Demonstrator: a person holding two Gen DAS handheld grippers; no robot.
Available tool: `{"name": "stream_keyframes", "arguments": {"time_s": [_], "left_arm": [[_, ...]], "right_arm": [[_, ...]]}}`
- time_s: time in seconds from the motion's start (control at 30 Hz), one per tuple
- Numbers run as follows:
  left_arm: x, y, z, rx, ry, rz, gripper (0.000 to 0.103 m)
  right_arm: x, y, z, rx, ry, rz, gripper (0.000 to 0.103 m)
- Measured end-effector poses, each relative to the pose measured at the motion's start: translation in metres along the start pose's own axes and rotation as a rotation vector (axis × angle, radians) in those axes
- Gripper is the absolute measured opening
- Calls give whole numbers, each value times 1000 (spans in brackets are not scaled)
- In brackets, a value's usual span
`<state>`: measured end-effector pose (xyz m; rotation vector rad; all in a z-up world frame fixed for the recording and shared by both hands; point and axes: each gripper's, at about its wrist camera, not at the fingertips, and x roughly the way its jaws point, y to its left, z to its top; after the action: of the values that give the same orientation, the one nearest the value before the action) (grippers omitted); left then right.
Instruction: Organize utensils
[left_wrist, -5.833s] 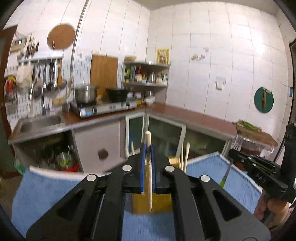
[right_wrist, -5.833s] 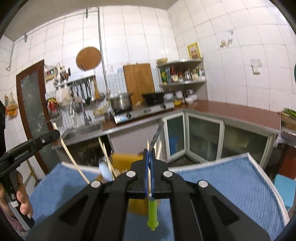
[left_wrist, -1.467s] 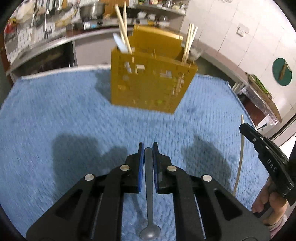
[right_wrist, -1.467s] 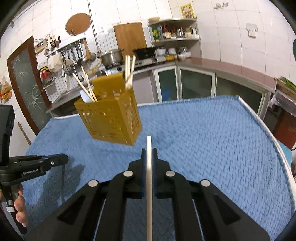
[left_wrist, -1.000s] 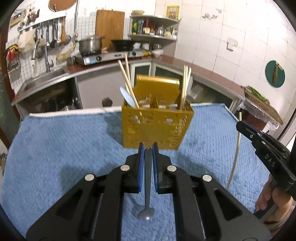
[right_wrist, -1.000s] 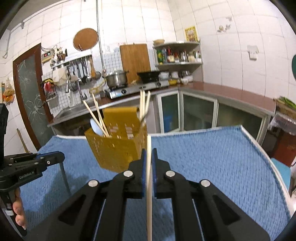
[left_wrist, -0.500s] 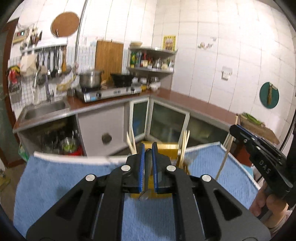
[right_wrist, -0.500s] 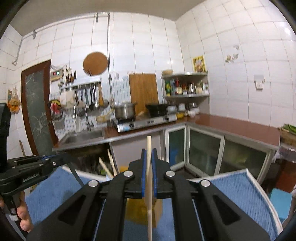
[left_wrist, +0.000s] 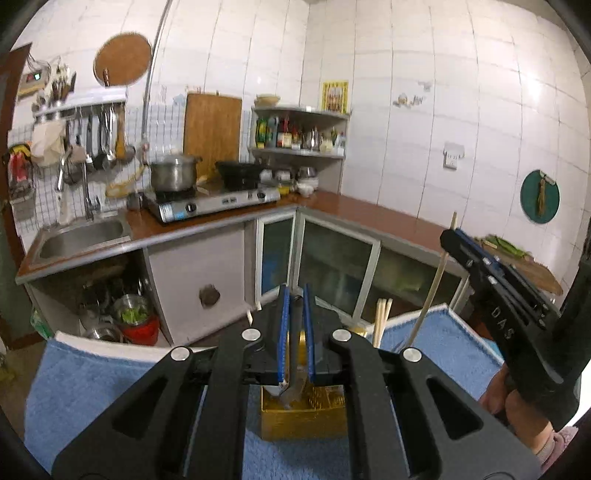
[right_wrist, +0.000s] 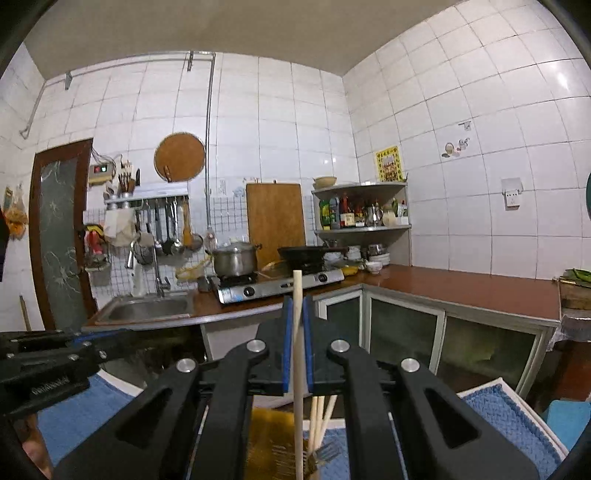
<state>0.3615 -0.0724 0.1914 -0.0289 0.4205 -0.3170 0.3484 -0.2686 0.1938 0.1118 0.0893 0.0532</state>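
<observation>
My left gripper (left_wrist: 295, 295) is shut on a grey metal spoon (left_wrist: 293, 387), which hangs bowl down between the blue pads. The yellow perforated utensil holder (left_wrist: 303, 421) stands on the blue towel (left_wrist: 92, 387) just under the spoon, with chopsticks (left_wrist: 380, 321) standing in its right side. In the right wrist view my right gripper (right_wrist: 297, 301) is shut on a single wooden chopstick (right_wrist: 297, 369) held upright above the holder (right_wrist: 273, 443). More chopsticks (right_wrist: 321, 417) and a fork (right_wrist: 327, 451) stand in the holder. Each gripper also shows in the other's view: the right gripper (left_wrist: 448, 236) and the left gripper (right_wrist: 118, 338).
Beyond the towel's far edge lie a floor gap and kitchen cabinets (left_wrist: 332, 266). A counter carries a sink (left_wrist: 81, 236), a stove with a pot (left_wrist: 173, 177) and a corner shelf of bottles (left_wrist: 299, 136). A person's hand (left_wrist: 517, 402) holds the right gripper's handle.
Both grippers have risen and tipped upward with their utensils still held. The holder has dropped low in both views and now sits partly hidden behind the fingers.
</observation>
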Motion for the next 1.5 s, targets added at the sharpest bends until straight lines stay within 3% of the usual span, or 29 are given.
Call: {"name": "stream_keyframes", "arguments": {"time_s": [0.23,0.43,0.53,0.6,0.73,0.77,0.8,0.83,1.03,1.13,1.2,1.3,1.4,1.5], "left_arm": [[37,9,-37,-19,78,-16,6],[57,10,-68,0,96,47,9],[56,12,-76,-2,84,70,11],[56,14,-80,-9,102,80,15],[35,13,-84,1,81,118,49],[28,12,-83,4,70,126,61],[17,12,-83,7,54,135,67],[6,13,-84,7,42,137,77],[-53,14,-99,25,10,189,98],[-87,14,-113,23,-22,223,98],[-103,15,-124,6,-21,221,98],[-128,14,-148,-15,-40,233,98],[-147,14,-167,-36,-59,276,98],[-159,15,-185,-54,-37,219,98]], "right_arm": [[19,-10,-50,9,120,27,6],[30,-16,-91,-3,195,4,6],[28,-17,-102,-19,184,-3,7],[26,-15,-101,-17,188,0,7],[15,-18,-93,-2,203,15,8],[10,-20,-89,2,204,16,18],[3,-22,-85,16,207,21,44],[-4,-24,-81,33,201,22,55],[-53,-30,-66,16,189,-9,58],[-86,-25,-74,-18,181,-25,69],[-107,-21,-84,-35,177,-43,82],[-138,-14,-103,-29,176,-36,91],[-167,-8,-124,-7,190,-33,96],[-186,-2,-137,3,204,-33,98]]}}
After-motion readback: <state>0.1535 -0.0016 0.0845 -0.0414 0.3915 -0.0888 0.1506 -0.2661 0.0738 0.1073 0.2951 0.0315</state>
